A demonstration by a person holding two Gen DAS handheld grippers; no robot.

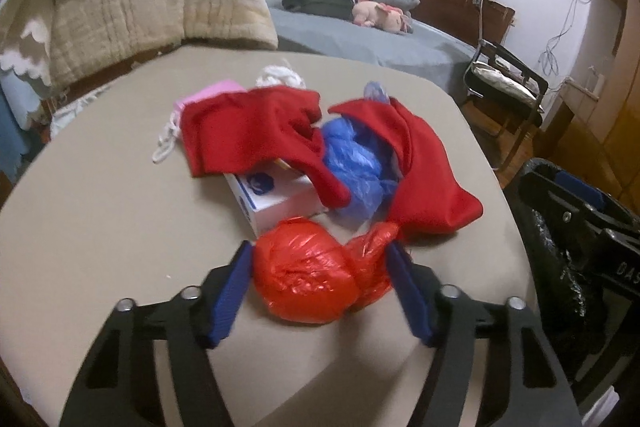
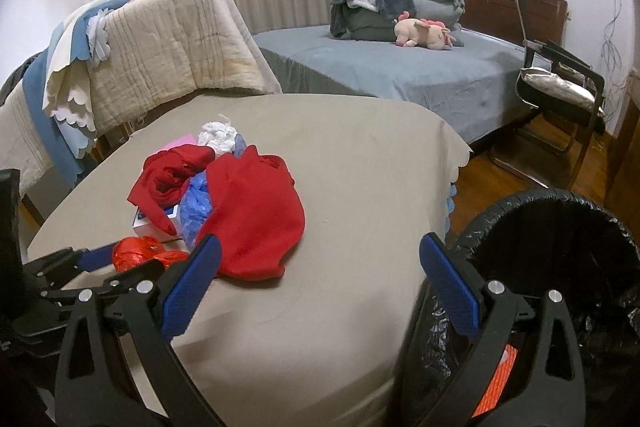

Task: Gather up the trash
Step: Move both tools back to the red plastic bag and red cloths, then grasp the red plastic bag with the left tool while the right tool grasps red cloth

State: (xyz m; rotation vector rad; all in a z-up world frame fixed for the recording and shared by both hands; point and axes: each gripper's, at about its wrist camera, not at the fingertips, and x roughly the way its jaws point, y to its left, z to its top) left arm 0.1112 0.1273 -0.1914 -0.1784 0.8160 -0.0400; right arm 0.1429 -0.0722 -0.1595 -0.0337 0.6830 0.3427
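- Step in hand: grasping one piece of trash, a crumpled ball of shiny red-orange plastic bag [image 1: 320,275] lying on the beige cloth-covered table [image 1: 100,227].
- Left gripper [image 1: 320,287] straddles that ball, one blue pad on each side; pads look to be touching the plastic, but blur makes a firm squeeze hard to confirm — call it not yet clenched.
- Right gripper [image 2: 320,287] spread wide, nothing between its jaws, hovering over bare table.
- Black-lined round trash bin [image 2: 560,267] sits just right of the right gripper, beyond the table edge.
- Ahead of the left gripper: red fabric pieces [image 1: 248,131], crumpled blue plastic bag [image 1: 356,163], white cardboard box [image 1: 276,199].
- Next move likely needs: finish closing on the ball, lift clear of the red cloth touching it, carry right over the bin, release.
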